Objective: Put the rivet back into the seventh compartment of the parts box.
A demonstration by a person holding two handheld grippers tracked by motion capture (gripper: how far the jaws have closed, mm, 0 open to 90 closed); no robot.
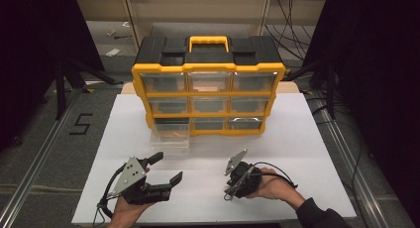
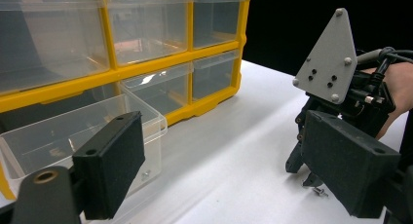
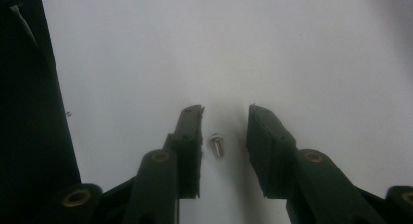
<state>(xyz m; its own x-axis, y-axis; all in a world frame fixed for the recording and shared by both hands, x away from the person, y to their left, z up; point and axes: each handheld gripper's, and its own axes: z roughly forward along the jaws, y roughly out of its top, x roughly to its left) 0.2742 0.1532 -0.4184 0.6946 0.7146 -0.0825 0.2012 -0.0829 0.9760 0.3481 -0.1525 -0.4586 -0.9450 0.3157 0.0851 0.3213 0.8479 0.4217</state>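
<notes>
Screw (image 3: 216, 145), small and silver, lay on the white worktop (image 1: 297, 134) at its near right, between the two jaws of the right gripper (image 3: 224, 118). It sat closer to one jaw than the other, and neither pad touched it; the jaws stood a little apart with the screw in the gap. In the left gripper view the same screw (image 2: 319, 191) lay on the worktop just beneath the tips of the right gripper (image 2: 304, 177), which pointed down at it.

At the far side stood a yellow-and-black drawer cabinet (image 1: 208, 86) with clear drawers. One clear drawer (image 1: 171, 134) was out of the cabinet's lower left and rested on the worktop in front of it. The left gripper (image 1: 166, 168) was held at the near left, jaws wide apart with nothing between them, well left of the screw.
</notes>
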